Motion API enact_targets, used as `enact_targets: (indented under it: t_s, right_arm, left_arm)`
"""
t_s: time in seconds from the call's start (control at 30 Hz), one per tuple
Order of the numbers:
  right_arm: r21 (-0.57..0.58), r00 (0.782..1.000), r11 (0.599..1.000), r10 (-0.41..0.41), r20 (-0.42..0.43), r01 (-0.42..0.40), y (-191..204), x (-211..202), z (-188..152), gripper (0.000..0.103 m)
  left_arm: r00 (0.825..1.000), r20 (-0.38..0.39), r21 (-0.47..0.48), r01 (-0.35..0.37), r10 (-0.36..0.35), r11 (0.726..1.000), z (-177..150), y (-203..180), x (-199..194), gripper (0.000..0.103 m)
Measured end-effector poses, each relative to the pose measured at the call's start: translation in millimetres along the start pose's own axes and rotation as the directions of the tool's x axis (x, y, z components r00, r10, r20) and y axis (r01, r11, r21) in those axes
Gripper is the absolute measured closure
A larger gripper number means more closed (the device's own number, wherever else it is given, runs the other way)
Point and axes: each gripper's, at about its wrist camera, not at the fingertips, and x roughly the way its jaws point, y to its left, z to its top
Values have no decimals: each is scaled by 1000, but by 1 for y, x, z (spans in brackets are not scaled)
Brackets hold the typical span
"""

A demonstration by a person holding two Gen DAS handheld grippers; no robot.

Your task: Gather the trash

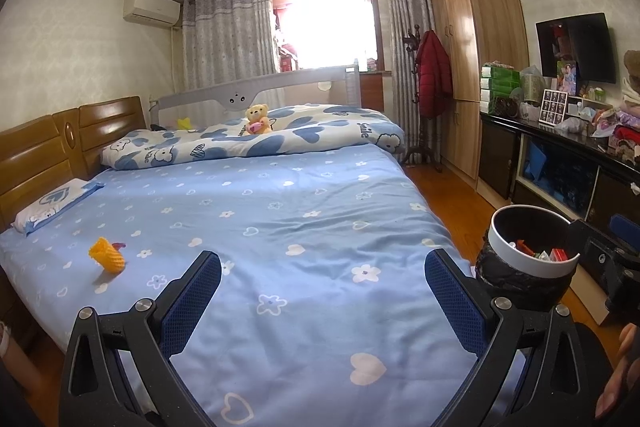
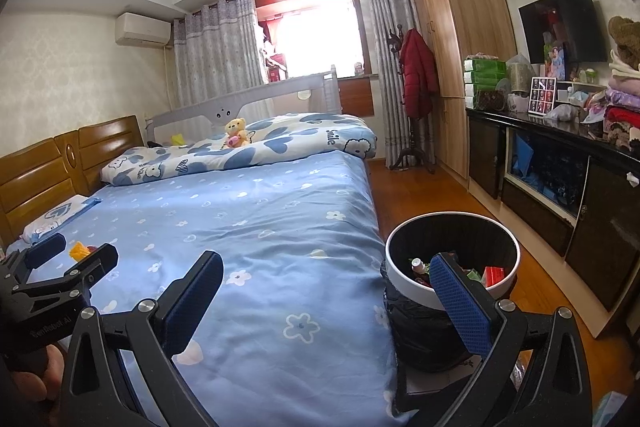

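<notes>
Left gripper: fingers spread wide, nothing between them, hovering over the blue sheet. Right gripper: also spread, empty; its right finger overlaps the bin rim in view, though I cannot tell whether it touches.

Bin on the floor at the bed's right edge – 3 o'clock from the left gripper. White rim, black liner, already holding wrappers, a small bottle, a red box.

Trash left on the bed: yellow foam net at 10 o'clock from the left gripper, near the pillow, with a small red scrap just beside it. In the right view the left gripper partly hides both.

Farther back: folded quilt, then teddy at 12 o'clock – a toy, not trash.

Risks, as I judge them:
- The foam net looks light and springy; a pinch at its edge could flip it away or crush it without holding.
- The red scrap lies flat; closing low could catch the sheet with it.
- Reaching from this side, the left arm must cross much of the bed; a loose hold could drop the net short of the bin.
</notes>
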Motion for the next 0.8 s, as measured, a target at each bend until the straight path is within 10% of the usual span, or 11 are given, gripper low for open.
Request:
enact_targets:
  t_s: [0.8]
  right_arm:
    - [7,1000,1000,7,-2,-7,0,0,-1,0]
  left_arm:
    - [1000,-8,9,4,-4,1000,1,4,5,1]
